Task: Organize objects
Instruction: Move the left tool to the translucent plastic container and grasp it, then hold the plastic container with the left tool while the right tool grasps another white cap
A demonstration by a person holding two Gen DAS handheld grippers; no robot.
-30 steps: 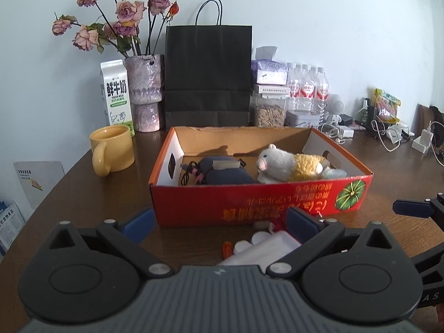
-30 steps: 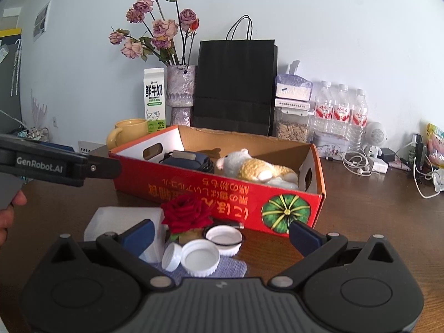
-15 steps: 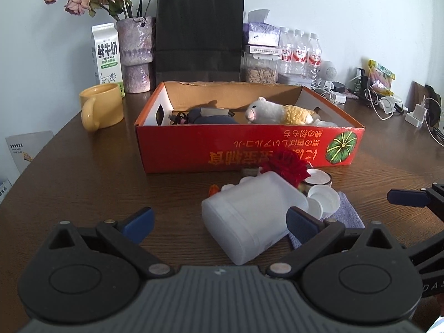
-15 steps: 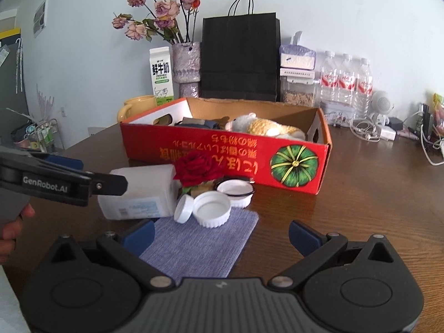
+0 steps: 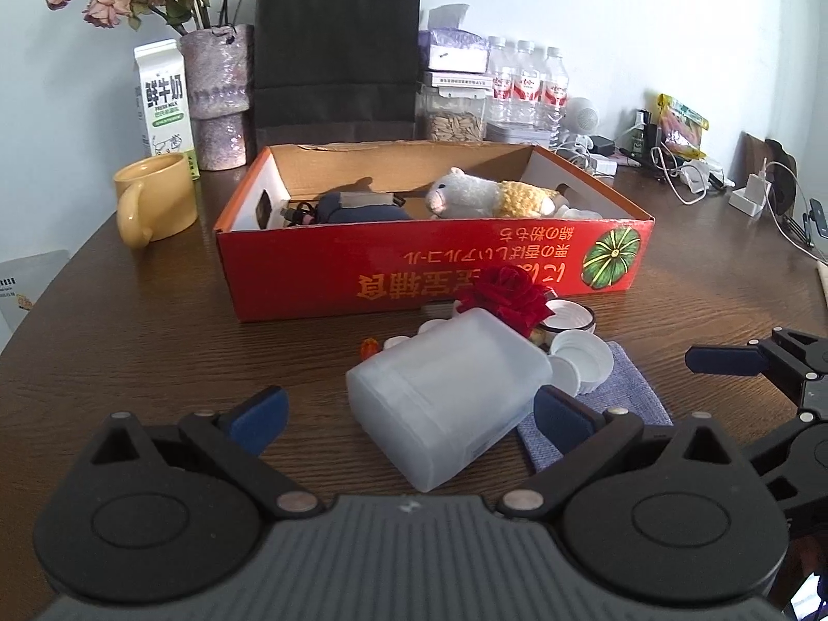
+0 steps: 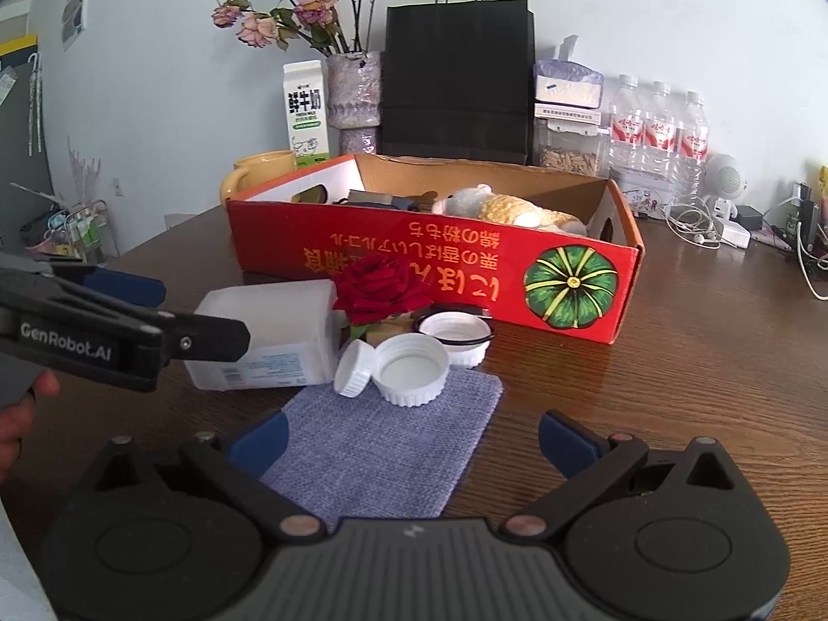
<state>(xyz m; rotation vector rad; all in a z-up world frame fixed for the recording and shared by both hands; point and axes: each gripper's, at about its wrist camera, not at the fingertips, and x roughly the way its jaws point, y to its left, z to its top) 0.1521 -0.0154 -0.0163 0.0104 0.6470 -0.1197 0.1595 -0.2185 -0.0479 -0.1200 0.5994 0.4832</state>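
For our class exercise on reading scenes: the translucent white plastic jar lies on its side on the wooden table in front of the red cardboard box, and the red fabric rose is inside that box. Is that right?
Not quite. The red fabric rose is not inside the red cardboard box; it sits on the wooden table in front of it, beside the translucent white plastic jar. The right wrist view shows this. The rest holds: the jar lies on its side in front of the box.

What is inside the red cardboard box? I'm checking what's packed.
A white-and-yellow plush sheep and a dark blue pouch with cords. The box's front wall hides the floor.
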